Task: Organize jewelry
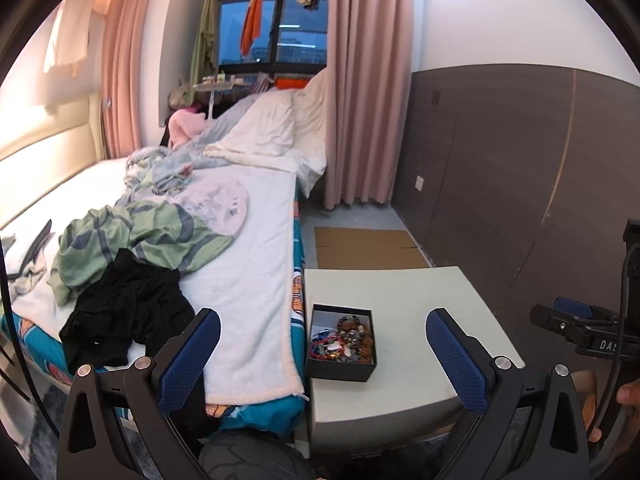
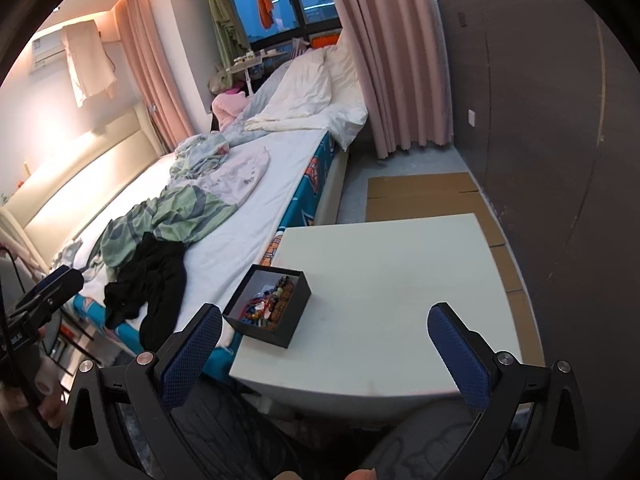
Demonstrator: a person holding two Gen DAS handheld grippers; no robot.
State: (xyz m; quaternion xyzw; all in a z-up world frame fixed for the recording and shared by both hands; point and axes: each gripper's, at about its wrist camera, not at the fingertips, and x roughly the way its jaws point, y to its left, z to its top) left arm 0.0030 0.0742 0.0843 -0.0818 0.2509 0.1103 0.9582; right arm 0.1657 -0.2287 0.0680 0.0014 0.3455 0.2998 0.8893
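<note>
The left gripper point(image 1: 323, 346) is held with its two blue-padded fingers point(image 1: 191, 354) spread wide apart, gripping nothing and touching nothing; it hangs in the air above the near edge of the white table point(image 1: 404, 292). The right gripper point(image 2: 325, 344) stands the same way, its two blue pads point(image 2: 460, 354) far apart with only air between them, poised over the near part of the white table point(image 2: 400, 280). In the left wrist view the right gripper's dark body point(image 1: 580, 328) shows at the far right edge. One black box point(image 1: 341, 346) sits open on the table at its left side, just beside the bed point(image 1: 248, 240); in the right wrist view the same box point(image 2: 267, 307) lies near the table's left edge. Inside it is a tangled heap of jewelry point(image 1: 344, 342): dark and brown bead strands, red and blue pieces, too mixed to count singly. There is one table, one box, two grippers. On the bed lie one black garment point(image 1: 128, 308) nearest, one green patterned cloth point(image 1: 140, 240) behind it, and white bedding point(image 1: 272, 128) piled at the far end. One flat sheet of cardboard point(image 1: 368, 248) lies on the floor beyond the table, and pink curtains point(image 1: 368, 80) hang by the window point(image 1: 280, 28).
</note>
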